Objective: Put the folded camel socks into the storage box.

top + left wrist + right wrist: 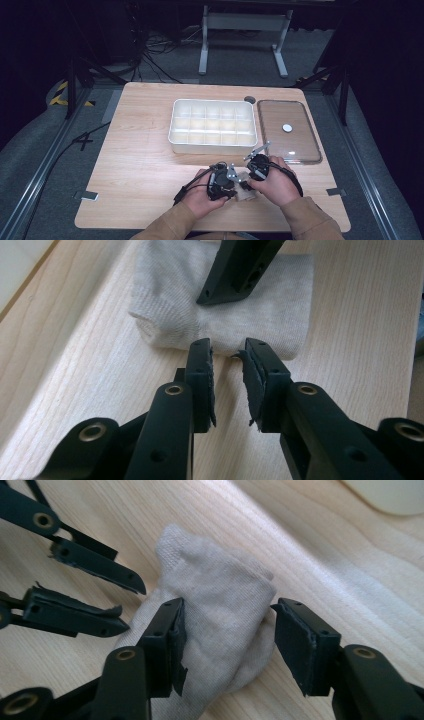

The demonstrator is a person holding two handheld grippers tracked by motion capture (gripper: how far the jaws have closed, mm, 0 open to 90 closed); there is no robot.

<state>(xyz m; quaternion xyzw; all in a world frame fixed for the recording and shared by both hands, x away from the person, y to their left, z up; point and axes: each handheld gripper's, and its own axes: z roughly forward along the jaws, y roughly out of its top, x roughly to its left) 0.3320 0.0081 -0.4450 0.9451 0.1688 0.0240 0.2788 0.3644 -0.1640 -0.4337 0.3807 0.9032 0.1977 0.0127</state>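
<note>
A small beige knitted cloth (pixel 246 194) lies bunched on the wooden table (pixel 140 165) near its front edge, between the person's two hands. In the right gripper view my right gripper (pixel 227 610) straddles the cloth (pixel 220 600); its jaws stand apart, the left pad against the fabric and the right pad just at its edge, without squeezing it. My left gripper (pixel 227 347) rests low on the table with its tips at the near edge of the cloth (pixel 170 290). A narrow gap shows between its jaws, with nothing in it. One jaw of the right gripper (pixel 240 270) hangs over the cloth.
A white compartment tray (pixel 212 146) stands at the table's middle. To its right lies a clear lid (pixel 300 145) with a small white disc (pixel 287 128) on it. A round cable hole (pixel 249 99) sits behind them. Bare wood spreads to the left.
</note>
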